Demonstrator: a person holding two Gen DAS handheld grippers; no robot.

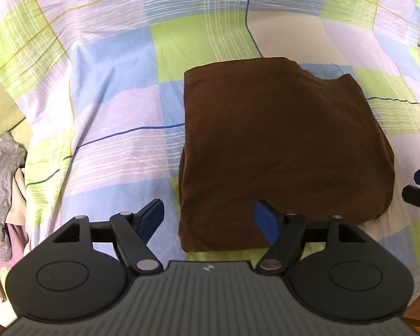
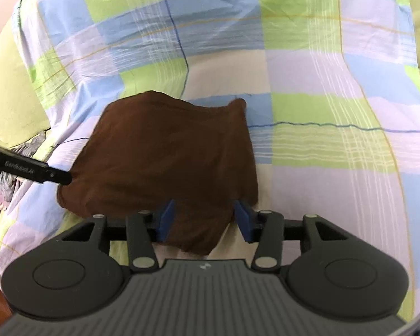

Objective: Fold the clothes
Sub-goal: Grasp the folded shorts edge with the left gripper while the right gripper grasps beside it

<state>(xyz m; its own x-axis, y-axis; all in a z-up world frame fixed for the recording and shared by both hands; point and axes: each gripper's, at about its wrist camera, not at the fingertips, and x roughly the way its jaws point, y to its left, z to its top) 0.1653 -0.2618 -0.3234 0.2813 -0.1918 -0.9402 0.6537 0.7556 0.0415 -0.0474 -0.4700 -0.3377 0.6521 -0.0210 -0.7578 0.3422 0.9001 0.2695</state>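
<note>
The brown garment (image 1: 282,145) lies folded on the checked sheet (image 1: 120,106), just ahead of the left claw (image 1: 210,221), whose jaws are spread and empty over its near left corner. A near flap is seen between the pads of the right claw (image 2: 204,221); whether it is pinched cannot be told. If snagged there, the fold could be dragged open.

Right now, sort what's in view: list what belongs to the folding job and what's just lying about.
Job:
- brown garment, folded on the bed
- left gripper, open
- right gripper, a fold between its pads

Lying about:
- checked bedsheet
- heap of grey and pink clothes
</note>
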